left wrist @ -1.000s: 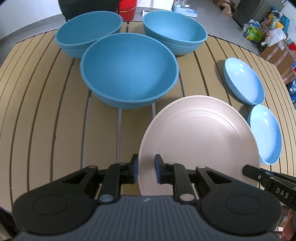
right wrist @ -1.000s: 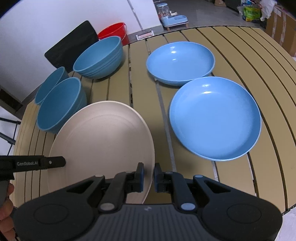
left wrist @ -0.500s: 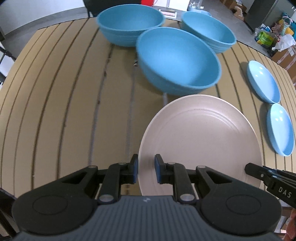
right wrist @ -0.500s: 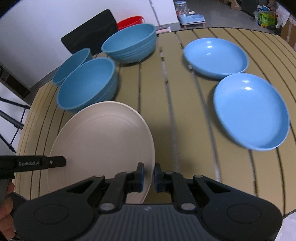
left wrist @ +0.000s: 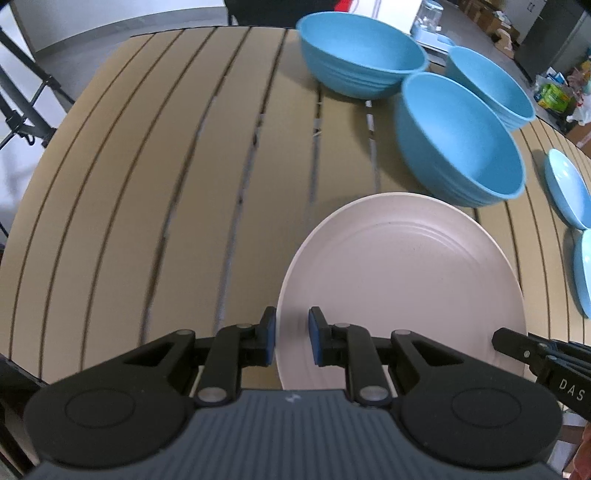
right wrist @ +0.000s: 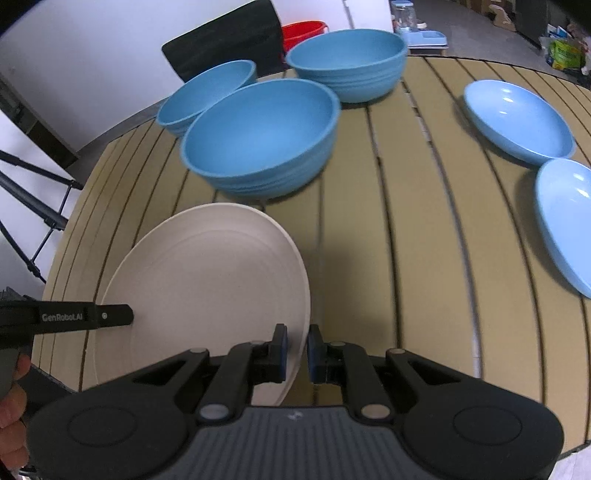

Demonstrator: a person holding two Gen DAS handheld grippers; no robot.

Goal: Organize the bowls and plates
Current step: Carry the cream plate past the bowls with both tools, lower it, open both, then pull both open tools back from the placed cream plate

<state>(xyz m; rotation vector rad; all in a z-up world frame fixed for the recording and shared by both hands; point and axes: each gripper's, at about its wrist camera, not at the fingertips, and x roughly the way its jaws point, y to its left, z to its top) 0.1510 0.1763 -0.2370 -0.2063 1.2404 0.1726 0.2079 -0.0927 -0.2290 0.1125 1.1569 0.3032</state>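
Note:
A large cream plate point(left wrist: 402, 288) point(right wrist: 207, 288) hangs above the slatted table, held on two sides. My left gripper point(left wrist: 291, 341) is shut on its left rim. On the opposite rim my right gripper point(right wrist: 297, 350) is shut too, and each gripper's tip shows at the plate's far edge in the other's view. Three blue bowls stand behind the plate: a near bowl point(left wrist: 461, 147) point(right wrist: 262, 136), a left bowl point(left wrist: 360, 55) point(right wrist: 207, 92) and a right bowl point(left wrist: 487, 85) point(right wrist: 347, 62). Two light blue plates point(right wrist: 517, 118) point(right wrist: 569, 218) lie at the right.
The tan slatted table point(left wrist: 147, 184) stretches wide to the left of the bowls. A black chair back point(right wrist: 225, 40) and a red bucket point(right wrist: 303, 31) stand behind the table. Tripod legs point(right wrist: 33, 195) rise at the left edge. Boxes and bags clutter the floor at the far right.
Both grippers have carried the cream plate leftward across the table. The bowls and the blue plates have slid to the right in both views. The grips have not changed.

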